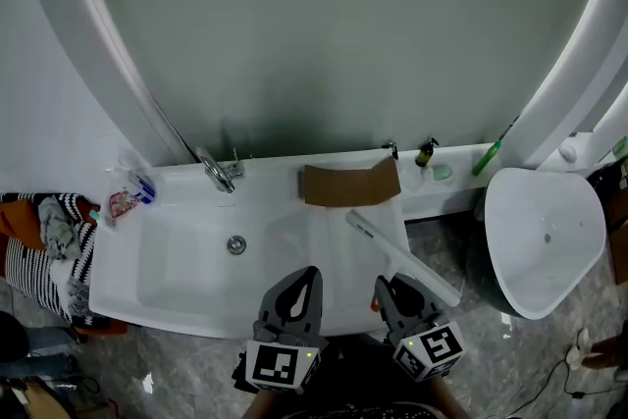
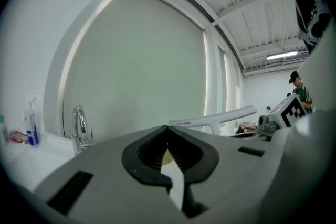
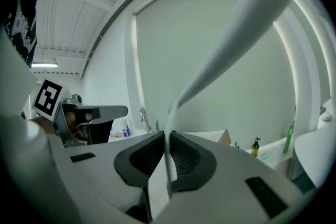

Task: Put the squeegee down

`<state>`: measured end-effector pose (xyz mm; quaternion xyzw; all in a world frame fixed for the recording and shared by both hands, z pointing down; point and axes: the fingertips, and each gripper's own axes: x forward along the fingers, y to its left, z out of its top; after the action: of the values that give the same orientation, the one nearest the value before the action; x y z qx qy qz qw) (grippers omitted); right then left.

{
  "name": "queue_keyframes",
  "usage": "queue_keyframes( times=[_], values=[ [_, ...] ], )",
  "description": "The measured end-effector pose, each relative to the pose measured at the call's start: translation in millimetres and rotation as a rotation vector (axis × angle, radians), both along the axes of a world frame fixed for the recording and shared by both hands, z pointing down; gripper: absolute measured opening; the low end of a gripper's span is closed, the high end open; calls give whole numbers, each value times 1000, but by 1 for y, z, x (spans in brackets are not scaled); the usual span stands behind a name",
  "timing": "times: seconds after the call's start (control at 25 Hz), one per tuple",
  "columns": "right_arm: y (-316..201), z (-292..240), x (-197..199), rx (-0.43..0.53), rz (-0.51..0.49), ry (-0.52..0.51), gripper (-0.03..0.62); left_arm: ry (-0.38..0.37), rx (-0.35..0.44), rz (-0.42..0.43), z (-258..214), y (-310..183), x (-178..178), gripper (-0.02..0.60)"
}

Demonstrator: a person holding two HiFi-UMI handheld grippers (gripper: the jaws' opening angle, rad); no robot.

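Over the right half of the sink (image 1: pixel 186 255), your right gripper (image 1: pixel 391 287) is clamped on the thin handle of the squeegee (image 1: pixel 402 255). The blade angles up and away, apparently still off the surface and ready for lowering. Your left gripper (image 1: pixel 306 276) is closed on nothing and parked just beside it, out of the way. Print on the blade and on the pump bottle (image 1: pixel 425 153) is too small to read.

Squeegee (image 1: pixel 392 250): smooth white plastic. Sink (image 1: pixel 177 262): glossy white, ceramic-looking. Faucet (image 1: pixel 214 170): polished chrome metal. Folded sheet (image 1: pixel 350 183): matt brown cardboard.
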<state>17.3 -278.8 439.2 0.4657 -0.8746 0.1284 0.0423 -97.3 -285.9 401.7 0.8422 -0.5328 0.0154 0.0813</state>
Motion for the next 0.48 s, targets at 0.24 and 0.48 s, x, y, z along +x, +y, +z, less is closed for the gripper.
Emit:
queue_keyframes(
  times=[0.24, 0.48],
  values=[
    [-13, 22, -8, -80, -51, -68, 51, 4, 4, -13, 3, -3, -4, 6],
    [-63, 89, 3, -308, -47, -200, 51, 2, -8, -11, 4, -15, 5, 5]
  ],
)
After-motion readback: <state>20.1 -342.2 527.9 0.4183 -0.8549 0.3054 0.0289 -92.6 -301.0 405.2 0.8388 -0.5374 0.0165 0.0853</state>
